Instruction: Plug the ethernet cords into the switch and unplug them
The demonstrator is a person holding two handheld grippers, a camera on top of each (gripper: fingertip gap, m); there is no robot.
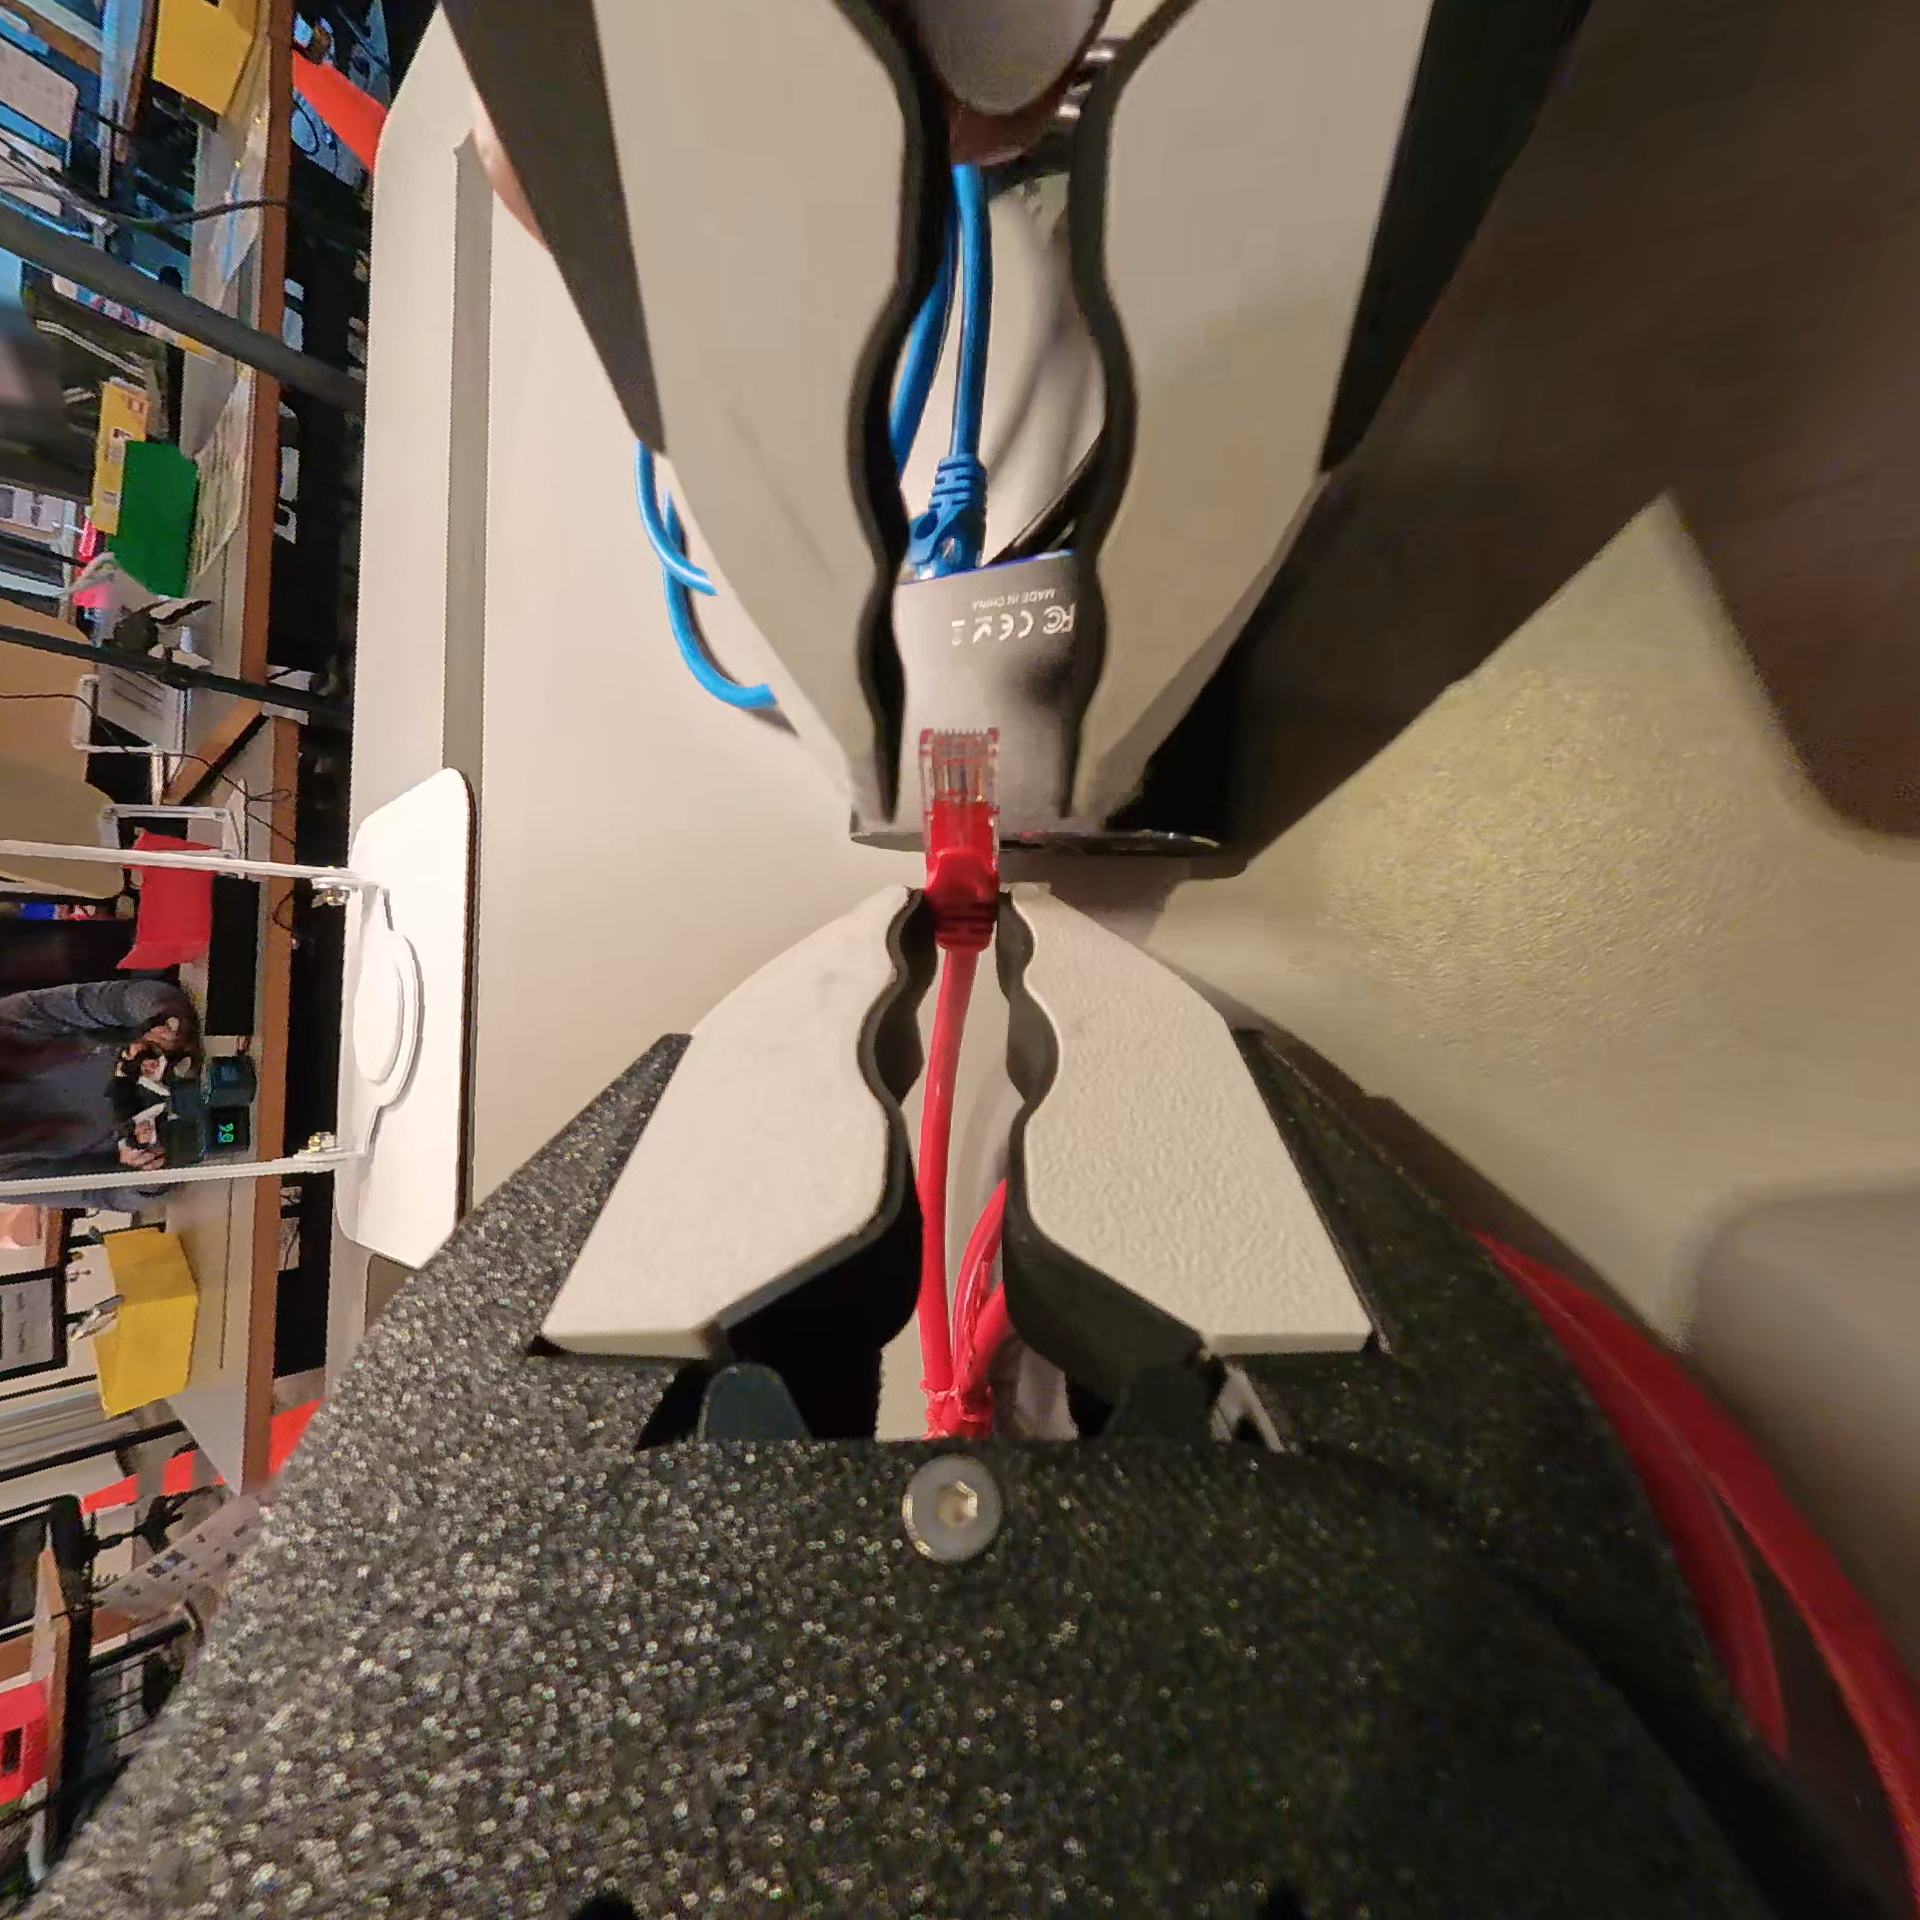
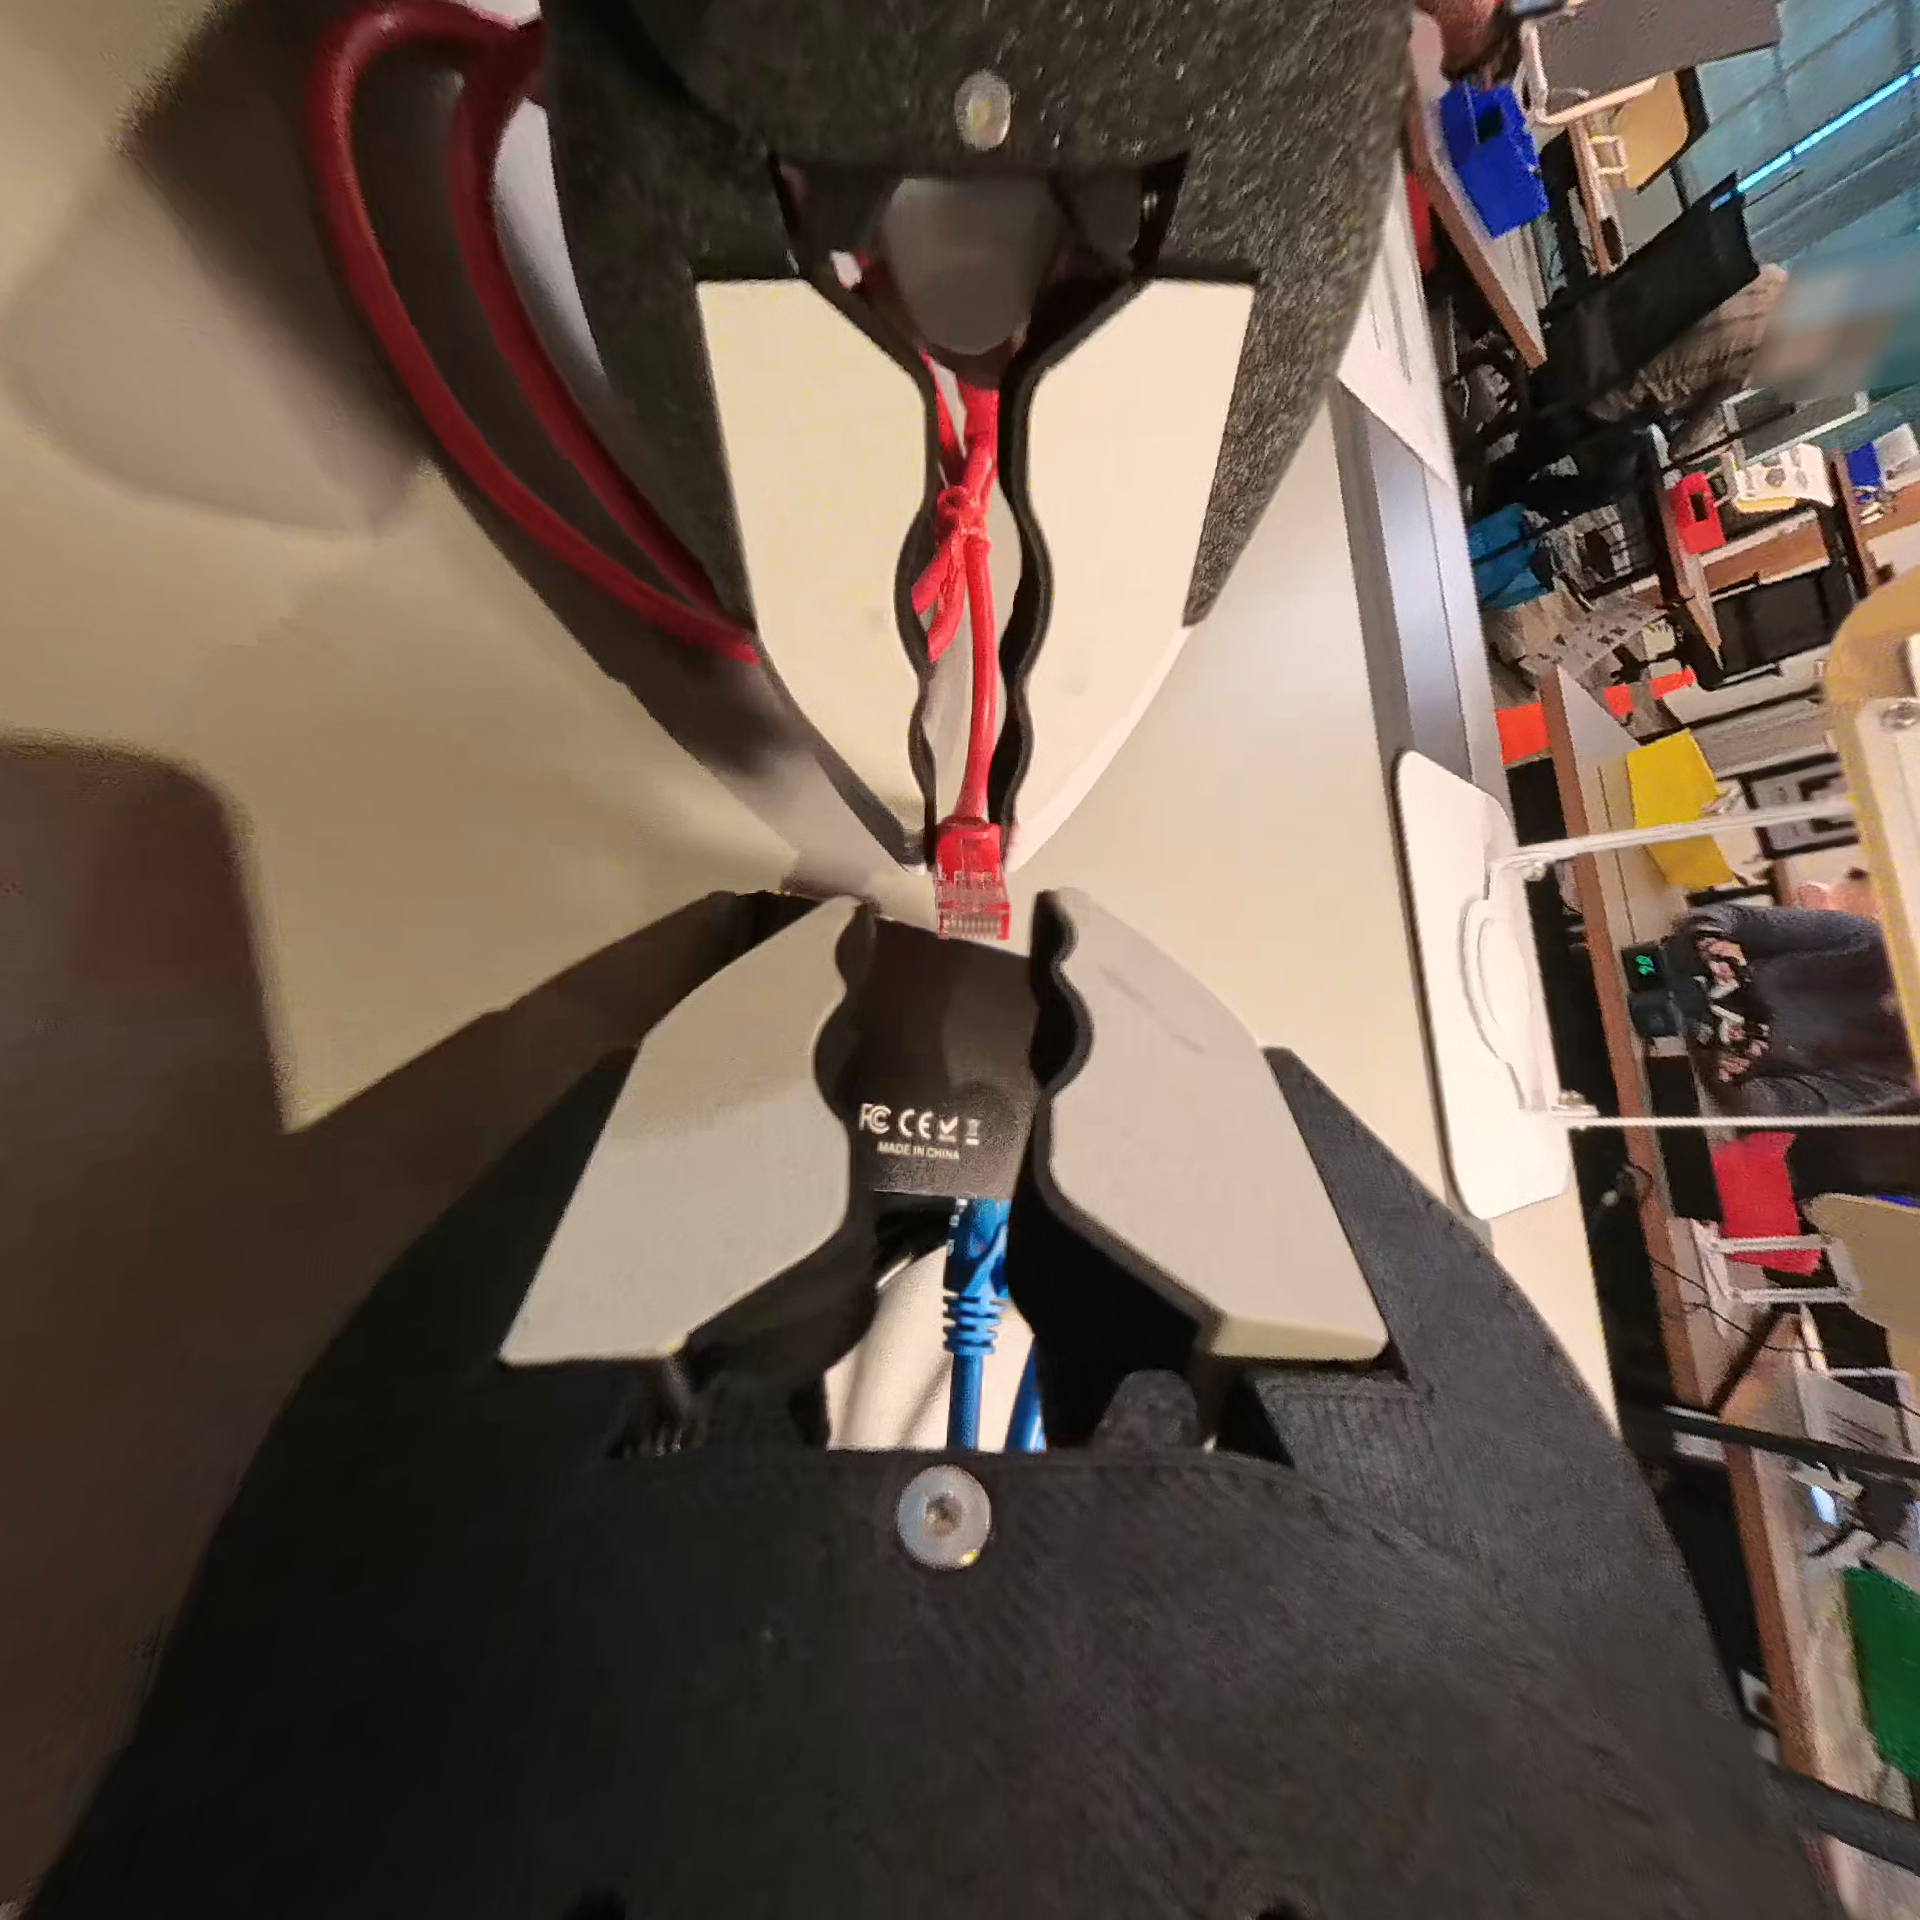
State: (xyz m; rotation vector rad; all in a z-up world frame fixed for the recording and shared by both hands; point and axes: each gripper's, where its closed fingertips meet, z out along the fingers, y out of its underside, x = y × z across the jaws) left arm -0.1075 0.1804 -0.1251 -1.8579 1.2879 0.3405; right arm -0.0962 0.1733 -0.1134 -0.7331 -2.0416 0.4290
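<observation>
My left gripper [image 1: 958, 904] is shut on the red ethernet cord [image 1: 948, 1049] just behind its red plug [image 1: 958, 790]. The plug's clear tip lies against the edge of the black switch [image 1: 987, 644]. The ports facing it are hidden. My right gripper [image 2: 951, 914] is shut on the switch [image 2: 935, 1060] from the opposite side. A blue cord [image 2: 977, 1299] is plugged into the switch's side nearest the right wrist camera. The right wrist view shows the left gripper [image 2: 971, 842] with the red plug [image 2: 971, 894] at the switch's far edge.
All this hangs over a white table [image 1: 623, 831]. Spare red cord [image 1: 1662, 1455] loops beside the left gripper, and blue cord [image 1: 675, 582] loops on the table. A white pad with a clear stand [image 2: 1475, 987] sits at the table edge. A person [image 2: 1787, 997] and cluttered shelves lie beyond. The tips of both grippers are at nearly the same place.
</observation>
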